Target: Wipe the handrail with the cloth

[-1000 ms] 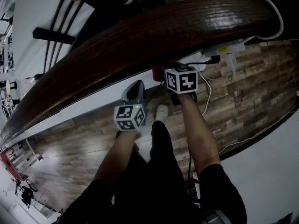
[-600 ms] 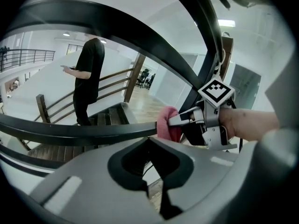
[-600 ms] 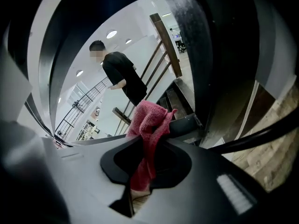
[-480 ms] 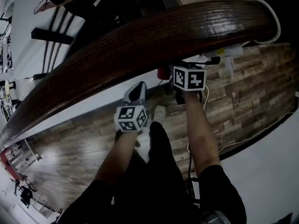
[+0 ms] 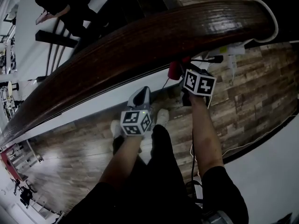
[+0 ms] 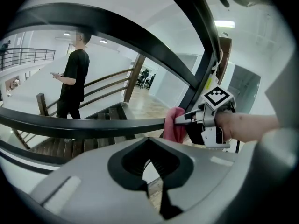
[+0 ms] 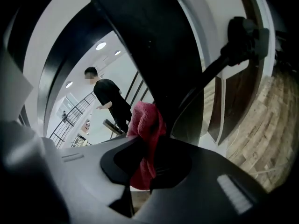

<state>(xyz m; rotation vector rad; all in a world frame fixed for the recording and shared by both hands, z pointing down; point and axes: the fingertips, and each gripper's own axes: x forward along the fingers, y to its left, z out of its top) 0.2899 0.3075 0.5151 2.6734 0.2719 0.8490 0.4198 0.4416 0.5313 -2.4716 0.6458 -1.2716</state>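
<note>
The dark wooden handrail (image 5: 154,31) curves across the top of the head view. My right gripper (image 5: 180,73) is shut on a red cloth (image 5: 174,70) and holds it just below the rail's near edge. In the right gripper view the cloth (image 7: 145,139) bunches up out of the jaws (image 7: 145,167) against the rail's dark underside. My left gripper (image 5: 140,97) hangs lower and to the left, shut with nothing in it. The left gripper view looks across at the cloth (image 6: 175,125), pressed against a black bar (image 6: 93,124).
A person in black (image 5: 60,3) stands on the stairs beyond the rail. A white cable (image 5: 273,17) loops over the rail's right end, above a plug and power strip (image 5: 229,50). Below lie the wood floor (image 5: 252,97) and my shoes (image 5: 161,115).
My right gripper has carried the cloth to the right along the rail. The left gripper has drifted right and down. The person on the stairs has come further into view.
</note>
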